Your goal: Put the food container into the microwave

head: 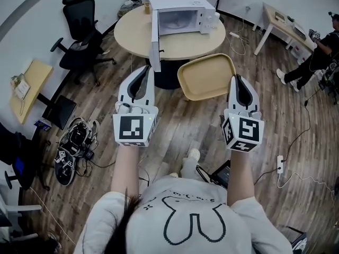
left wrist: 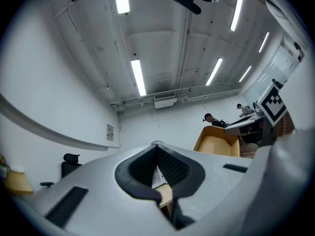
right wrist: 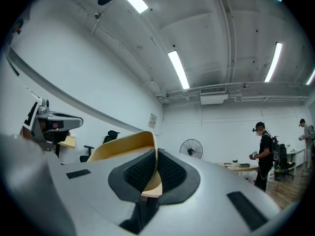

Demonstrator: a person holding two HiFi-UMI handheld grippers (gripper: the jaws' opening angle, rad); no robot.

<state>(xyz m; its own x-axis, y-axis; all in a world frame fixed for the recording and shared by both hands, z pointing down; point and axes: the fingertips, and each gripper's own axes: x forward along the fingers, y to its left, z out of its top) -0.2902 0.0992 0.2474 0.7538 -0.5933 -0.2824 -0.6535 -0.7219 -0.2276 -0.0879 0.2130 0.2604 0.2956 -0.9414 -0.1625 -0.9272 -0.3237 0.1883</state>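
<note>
1. Food container [head: 204, 78]: we list a shallow tan tray, a rounded rectangle with a raised rim and a smooth, matt surface. It is held in the air above the floor, just in front of the round table and short of the microwave.
2. Right gripper [head: 237, 78]: we note a white shell with black ribbed pads. The jaws are clamped on the container's right rim, and in the right gripper view the thin tan wall stands on edge between the pads.
3. Left gripper [head: 144, 69]: same build. We see the jaws drawn together to a narrow slit with nothing between them, just beside the microwave door.
4. Marker cube [head: 135, 128]: each gripper carries one, with black-and-white square patterns on its faces. We find no lettering on them.
5. Microwave [head: 183, 15]: a white box on the table with its door [head: 155, 33] swung fully open to the left and a pale cavity showing.
6. Round table [head: 137, 36]: a smooth tan top on a dark base.
7. Floor [head: 180, 126]: dark wood-grain planks.
8. Wall notice [left wrist: 110, 132]: a small sheet whose print is too small for us to read.
9. Office chair [head: 79, 30]: black, on castors, left of the table.
</note>
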